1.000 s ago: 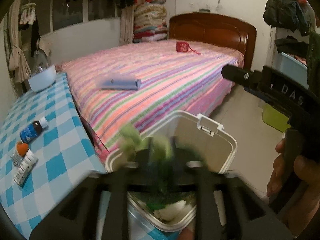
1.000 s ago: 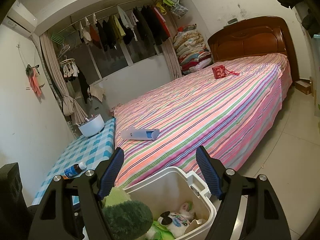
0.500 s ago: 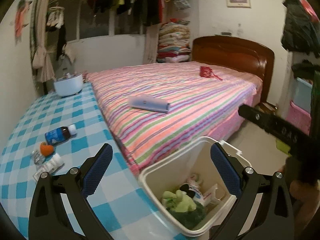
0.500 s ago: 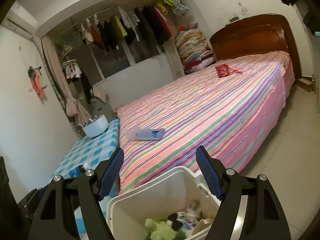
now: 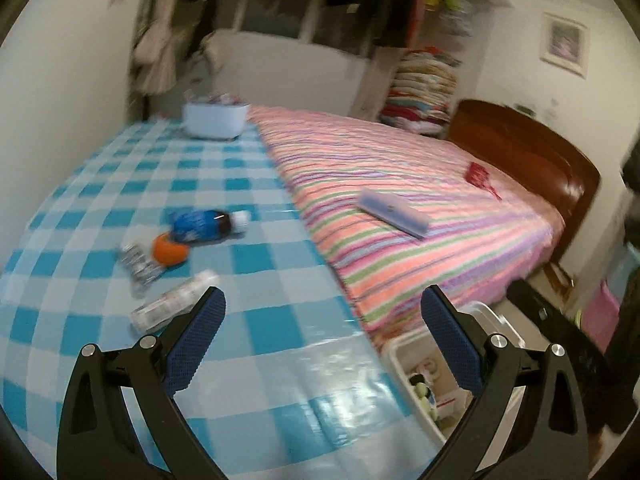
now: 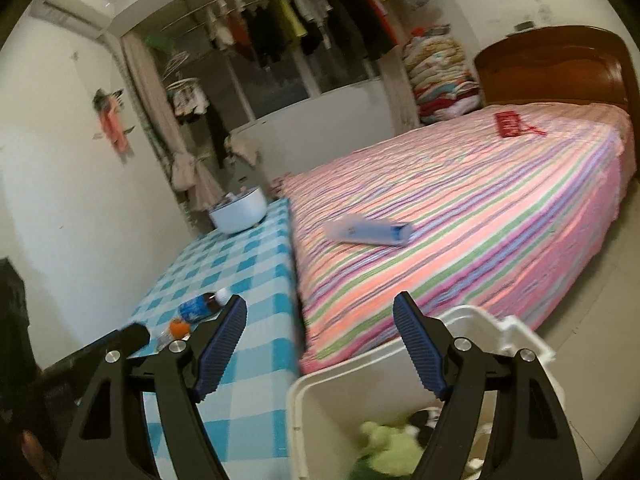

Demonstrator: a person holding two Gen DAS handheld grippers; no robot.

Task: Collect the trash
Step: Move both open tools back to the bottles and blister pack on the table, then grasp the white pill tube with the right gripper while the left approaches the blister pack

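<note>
My left gripper (image 5: 323, 330) is open and empty above the blue checked table (image 5: 248, 352). On the table lie a brown bottle with a blue label (image 5: 204, 224), an orange ball (image 5: 170, 251), a clear crumpled wrapper (image 5: 138, 266) and a white tube (image 5: 172, 308). The white bin (image 6: 360, 408) stands on the floor by the table, with a green plush toy (image 6: 384, 452) and other trash inside. My right gripper (image 6: 320, 346) is open and empty above the bin. The bottle also shows in the right wrist view (image 6: 202, 306).
A striped bed (image 5: 400, 208) runs along the table, with a blue-white flat box (image 5: 394, 210) and a red pouch (image 5: 478, 174) on it. A white bowl (image 5: 214, 118) sits at the table's far end. Clothes hang above the window.
My left gripper dropped the green plush toy into the bin, opened, and swung left over the table. My right gripper shifted slightly and stayed open.
</note>
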